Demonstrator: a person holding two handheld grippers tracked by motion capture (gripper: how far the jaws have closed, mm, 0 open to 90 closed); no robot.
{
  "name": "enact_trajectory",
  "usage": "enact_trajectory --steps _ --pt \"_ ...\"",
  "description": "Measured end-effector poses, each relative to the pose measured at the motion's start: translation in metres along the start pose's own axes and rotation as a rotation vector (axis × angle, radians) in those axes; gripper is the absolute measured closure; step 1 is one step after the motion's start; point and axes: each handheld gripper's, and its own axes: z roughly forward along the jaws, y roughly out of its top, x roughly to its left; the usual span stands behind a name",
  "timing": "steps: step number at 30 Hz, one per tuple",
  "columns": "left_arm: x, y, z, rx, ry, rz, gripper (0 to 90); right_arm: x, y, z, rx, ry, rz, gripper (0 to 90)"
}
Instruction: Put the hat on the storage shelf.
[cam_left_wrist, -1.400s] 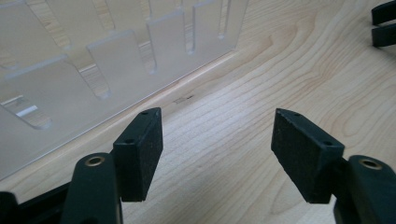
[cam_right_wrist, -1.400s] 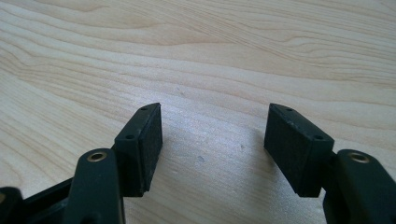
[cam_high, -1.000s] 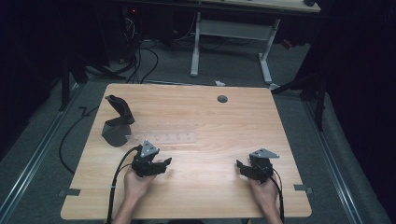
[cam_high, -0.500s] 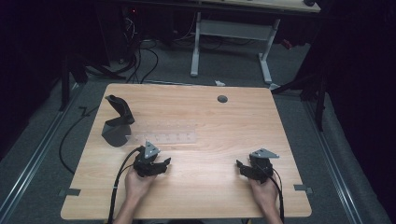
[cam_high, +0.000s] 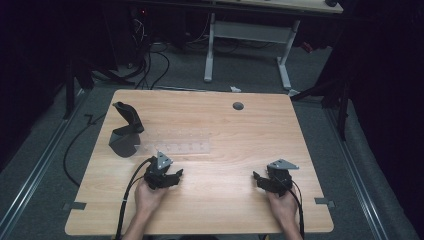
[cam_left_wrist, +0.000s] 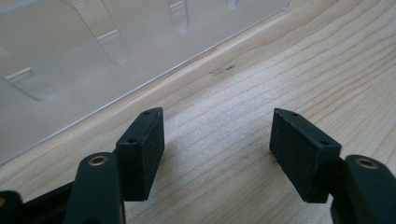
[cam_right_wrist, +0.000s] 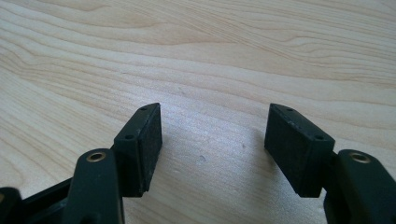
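Nothing moved, clear tray (cam_high: 175, 148) empty

Table (cam_high: 225, 125): pale wood, visible grain, satin sheen. Left claw (cam_left_wrist: 217, 154) and right claw (cam_right_wrist: 215, 149): matt black plastic, pads finely textured, brass-coloured inserts seen at the pivots. Just ahead of the left claw, a clear glossy plastic rack (cam_left_wrist: 93, 51) is noted, smooth. Beyond it, a stand (cam_high: 125, 132) in dull black.
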Motion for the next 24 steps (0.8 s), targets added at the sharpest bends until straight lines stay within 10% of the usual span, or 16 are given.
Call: enact_trajectory --steps 24 --pt "0.0038 0.0022 0.0021 0.013 0.026 -0.038 30.8 0.0000 -0.0001 0.0000 0.000 0.001 -0.002 36.8"
